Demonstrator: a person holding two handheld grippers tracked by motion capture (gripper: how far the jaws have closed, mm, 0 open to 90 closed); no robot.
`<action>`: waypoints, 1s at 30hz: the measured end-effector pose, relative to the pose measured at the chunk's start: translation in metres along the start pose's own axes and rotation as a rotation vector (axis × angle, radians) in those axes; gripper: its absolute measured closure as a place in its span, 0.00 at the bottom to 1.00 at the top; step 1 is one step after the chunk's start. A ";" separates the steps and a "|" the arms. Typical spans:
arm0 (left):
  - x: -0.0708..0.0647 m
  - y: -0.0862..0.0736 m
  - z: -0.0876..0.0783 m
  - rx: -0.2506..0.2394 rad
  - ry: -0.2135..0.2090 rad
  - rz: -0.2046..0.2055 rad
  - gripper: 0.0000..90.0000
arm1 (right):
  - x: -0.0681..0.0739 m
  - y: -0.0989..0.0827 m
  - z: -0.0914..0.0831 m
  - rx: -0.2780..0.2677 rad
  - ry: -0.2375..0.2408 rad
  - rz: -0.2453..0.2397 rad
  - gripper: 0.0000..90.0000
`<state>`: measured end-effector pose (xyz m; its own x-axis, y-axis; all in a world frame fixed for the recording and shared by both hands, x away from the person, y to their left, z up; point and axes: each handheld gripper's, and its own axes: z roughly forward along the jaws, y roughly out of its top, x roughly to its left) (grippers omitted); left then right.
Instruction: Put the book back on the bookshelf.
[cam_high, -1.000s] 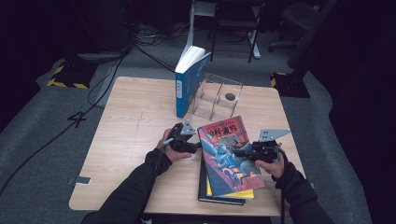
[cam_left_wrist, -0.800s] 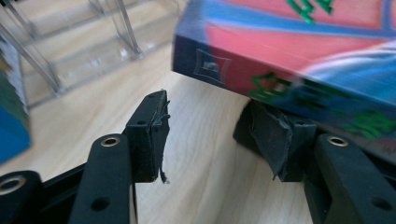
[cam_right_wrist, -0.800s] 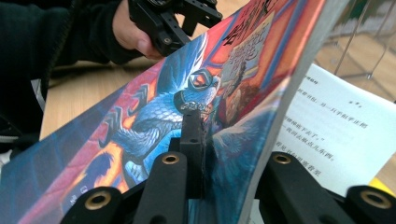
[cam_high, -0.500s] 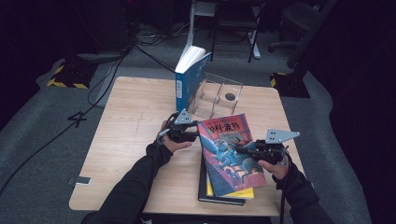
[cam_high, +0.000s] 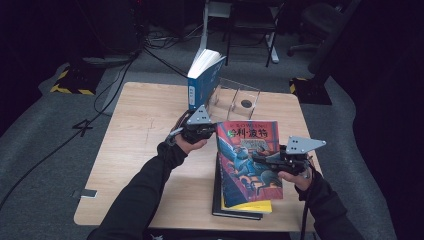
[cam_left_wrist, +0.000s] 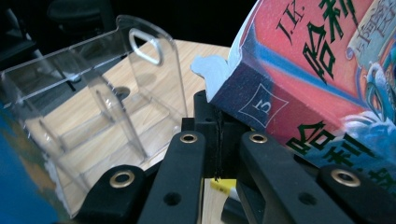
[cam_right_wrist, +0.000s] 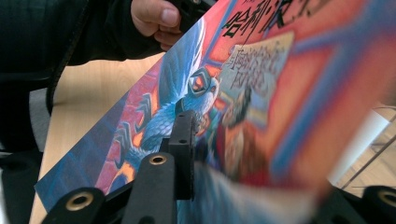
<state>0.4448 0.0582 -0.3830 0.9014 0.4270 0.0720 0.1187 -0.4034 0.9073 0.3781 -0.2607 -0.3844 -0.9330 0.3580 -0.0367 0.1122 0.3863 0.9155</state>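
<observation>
A red illustrated book (cam_high: 247, 155) is held up, tilted, over a stack of a yellow book (cam_high: 250, 206) and a black book (cam_high: 235, 210). My right gripper (cam_high: 260, 161) is shut on the red book's right edge, one pad on the cover (cam_right_wrist: 184, 140). Its jaws have just been opening a little with the book still between them. My left gripper (cam_high: 210, 132) is at the book's upper left corner. Its jaws have just been closing and now meet (cam_left_wrist: 217, 140), with nothing seen between them. The book's spine corner (cam_left_wrist: 252, 102) rests at their tips.
A clear acrylic book stand (cam_high: 240, 102) (cam_left_wrist: 93, 102) sits at the table's far edge. A blue book (cam_high: 205, 75) stands upright in its left end. The wooden table (cam_high: 140, 145) has bare room on the left. Cables lie on the floor beyond.
Both hands have risen and lifted the red book off the stack. The left gripper's jaws have closed at the book's corner.
</observation>
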 end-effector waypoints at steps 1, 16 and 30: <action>-0.001 0.001 0.000 0.000 0.000 0.001 1.00 | -0.001 0.002 0.000 0.012 0.000 -0.004 0.80; 0.001 0.040 -0.023 -0.033 0.039 0.062 1.00 | 0.007 0.019 -0.001 -0.036 -0.098 -0.089 0.90; -0.026 0.051 -0.045 -0.090 0.087 0.112 0.96 | 0.038 0.016 -0.008 -0.141 -0.182 -0.197 0.93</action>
<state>0.4083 0.0632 -0.3203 0.8671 0.4532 0.2068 -0.0219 -0.3801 0.9247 0.3423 -0.2473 -0.3678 -0.8541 0.4390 -0.2788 -0.1256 0.3461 0.9298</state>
